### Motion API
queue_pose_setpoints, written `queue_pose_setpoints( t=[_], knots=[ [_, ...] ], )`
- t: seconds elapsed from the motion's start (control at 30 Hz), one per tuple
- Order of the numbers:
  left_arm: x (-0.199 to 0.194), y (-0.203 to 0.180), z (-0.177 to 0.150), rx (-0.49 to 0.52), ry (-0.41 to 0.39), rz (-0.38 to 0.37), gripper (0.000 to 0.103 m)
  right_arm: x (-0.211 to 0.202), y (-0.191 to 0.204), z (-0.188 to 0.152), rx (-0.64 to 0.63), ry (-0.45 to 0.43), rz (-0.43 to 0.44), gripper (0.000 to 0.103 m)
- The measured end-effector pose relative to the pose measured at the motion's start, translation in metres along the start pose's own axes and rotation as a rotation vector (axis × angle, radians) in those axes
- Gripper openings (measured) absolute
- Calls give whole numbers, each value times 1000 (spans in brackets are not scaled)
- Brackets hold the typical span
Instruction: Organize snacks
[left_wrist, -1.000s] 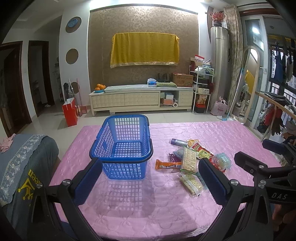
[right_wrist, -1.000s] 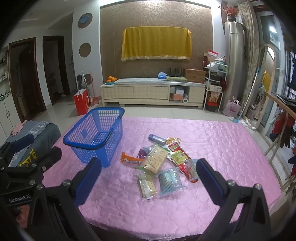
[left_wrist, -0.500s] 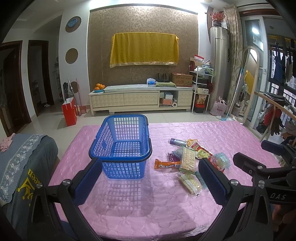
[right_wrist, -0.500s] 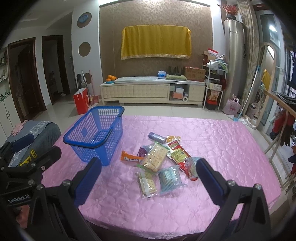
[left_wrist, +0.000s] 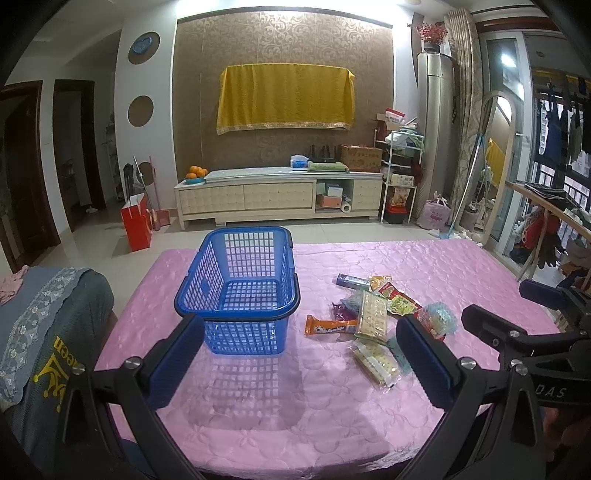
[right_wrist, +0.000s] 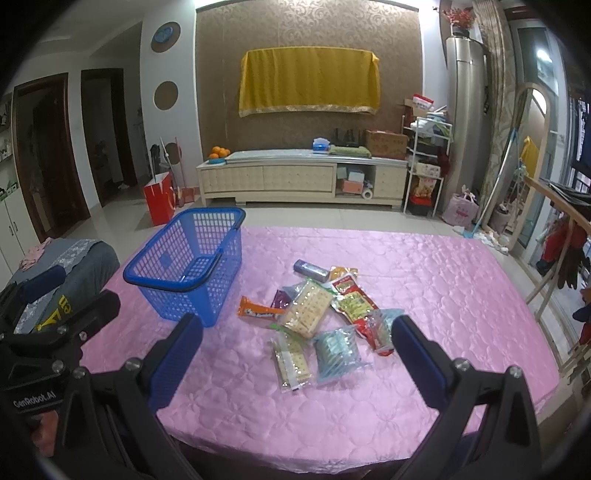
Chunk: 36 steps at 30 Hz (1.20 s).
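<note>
An empty blue plastic basket (left_wrist: 242, 291) stands on the pink tablecloth (left_wrist: 258, 398); it also shows in the right wrist view (right_wrist: 192, 262). A pile of snack packets (right_wrist: 321, 314) lies right of it: an orange bar (right_wrist: 258, 312), cracker packs (right_wrist: 306, 308), a red-green packet (right_wrist: 352, 301), a light blue pack (right_wrist: 338, 349). The pile also shows in the left wrist view (left_wrist: 373, 314). My left gripper (left_wrist: 299, 347) is open and empty, above the table's near edge, in front of the basket. My right gripper (right_wrist: 295, 347) is open and empty, in front of the pile.
A grey-blue covered seat (left_wrist: 44, 317) stands at the table's left. Behind the table are tiled floor, a cream TV cabinet (left_wrist: 280, 195), a red bag (left_wrist: 136, 225) and a wooden railing with clothes (right_wrist: 554, 236) on the right.
Both grippers have drifted slightly; the basket and snacks sit a little lower and nearer in the views. Nothing was taken hold of.
</note>
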<state>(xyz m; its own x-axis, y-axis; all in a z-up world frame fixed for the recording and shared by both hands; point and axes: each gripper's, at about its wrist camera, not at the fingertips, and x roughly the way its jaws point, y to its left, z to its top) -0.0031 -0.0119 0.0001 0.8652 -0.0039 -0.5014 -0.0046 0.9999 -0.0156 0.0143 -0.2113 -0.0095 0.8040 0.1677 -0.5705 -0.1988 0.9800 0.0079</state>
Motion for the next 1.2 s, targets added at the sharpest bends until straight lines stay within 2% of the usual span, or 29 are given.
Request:
queue_pose_setpoints(
  t=[0.63, 0.93, 1.03, 1.2],
  knots=[
    [0, 3, -1, -13, 2, -2, 103, -2, -1, -2, 1, 2, 2, 103],
    [4, -4, 11, 7, 2, -10, 103, -1, -7, 7, -3, 5, -10, 103],
    [13, -12, 19, 23, 23, 5, 103, 1, -15, 13, -13, 7, -6, 103],
    [33, -30, 27, 53, 66, -22, 103, 14, -33, 23, -32, 11, -27, 103]
  ],
)
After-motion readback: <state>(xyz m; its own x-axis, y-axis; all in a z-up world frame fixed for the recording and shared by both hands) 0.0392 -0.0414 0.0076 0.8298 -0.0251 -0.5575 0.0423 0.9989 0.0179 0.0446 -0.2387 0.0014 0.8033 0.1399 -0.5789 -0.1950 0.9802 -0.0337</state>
